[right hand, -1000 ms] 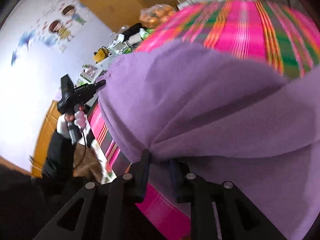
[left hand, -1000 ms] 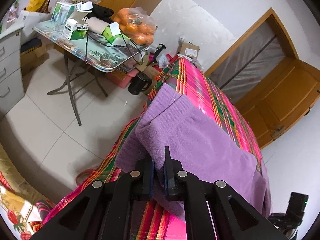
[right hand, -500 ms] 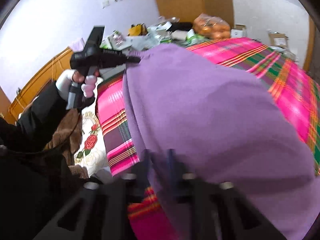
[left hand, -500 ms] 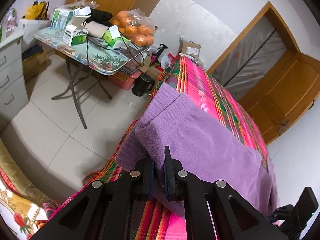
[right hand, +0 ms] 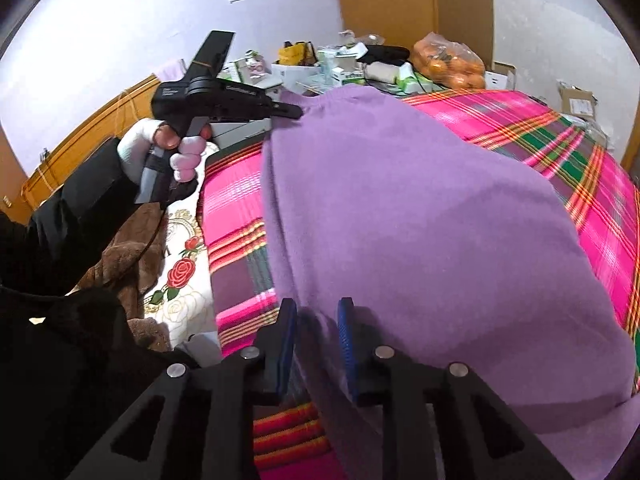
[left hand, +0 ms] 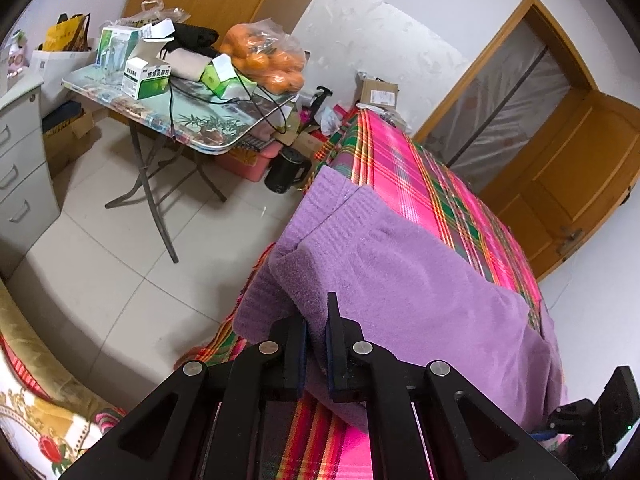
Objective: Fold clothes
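Note:
A purple knit sweater [left hand: 420, 292] lies doubled over on the pink plaid bed cover [left hand: 424, 184], with its ribbed hem at the bed's left edge. My left gripper [left hand: 316, 332] is shut on a thick fold at the sweater's near left corner. From the right wrist the sweater [right hand: 420, 216] bulges up and fills the view. My right gripper [right hand: 316, 320] is shut on a bunch of its near edge, and the blue pads [right hand: 345, 332] show. The left gripper [right hand: 286, 111] shows there too, held by a white-gloved hand [right hand: 160, 148], its tip on the sweater's far corner.
A folding table [left hand: 192, 120] loaded with boxes and a bag of oranges [left hand: 268, 60] stands left of the bed on the tiled floor. A black kettle [left hand: 286, 170] sits by the bed corner. Grey drawers [left hand: 20, 168] are at far left. A rose-print quilt [right hand: 180, 268] and brown cloth lie beside me.
The right wrist view swung from close under the cloth to looking across the bed, and the sweater now lies lower and flatter. The left gripper shifted only slightly, still pinching its corner.

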Tool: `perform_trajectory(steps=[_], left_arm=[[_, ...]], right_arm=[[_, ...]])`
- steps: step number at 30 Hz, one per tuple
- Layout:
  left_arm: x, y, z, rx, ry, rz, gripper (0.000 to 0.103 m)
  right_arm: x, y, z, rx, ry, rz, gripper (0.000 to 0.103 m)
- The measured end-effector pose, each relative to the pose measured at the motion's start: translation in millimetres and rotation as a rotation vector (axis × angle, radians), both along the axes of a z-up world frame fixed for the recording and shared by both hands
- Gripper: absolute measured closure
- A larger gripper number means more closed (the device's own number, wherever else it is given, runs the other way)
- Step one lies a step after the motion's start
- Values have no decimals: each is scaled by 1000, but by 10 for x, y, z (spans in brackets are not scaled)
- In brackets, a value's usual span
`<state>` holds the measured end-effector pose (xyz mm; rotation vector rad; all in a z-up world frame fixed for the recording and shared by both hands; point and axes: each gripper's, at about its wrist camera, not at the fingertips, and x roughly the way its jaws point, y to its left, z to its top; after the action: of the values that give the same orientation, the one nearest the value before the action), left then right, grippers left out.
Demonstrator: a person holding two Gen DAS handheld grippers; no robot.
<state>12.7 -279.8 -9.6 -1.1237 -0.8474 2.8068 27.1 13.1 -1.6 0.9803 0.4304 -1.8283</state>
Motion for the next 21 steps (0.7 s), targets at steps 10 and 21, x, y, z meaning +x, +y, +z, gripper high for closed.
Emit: perform_trajectory(steps=[10,21], left_arm=[[-8,2,10,0,-10,1,96],[36,-81,78,-12,14,22,96]], right_arm=[[113,-61,-73,76,92,64,92],[111,-26,-2,22,37,58,101]])
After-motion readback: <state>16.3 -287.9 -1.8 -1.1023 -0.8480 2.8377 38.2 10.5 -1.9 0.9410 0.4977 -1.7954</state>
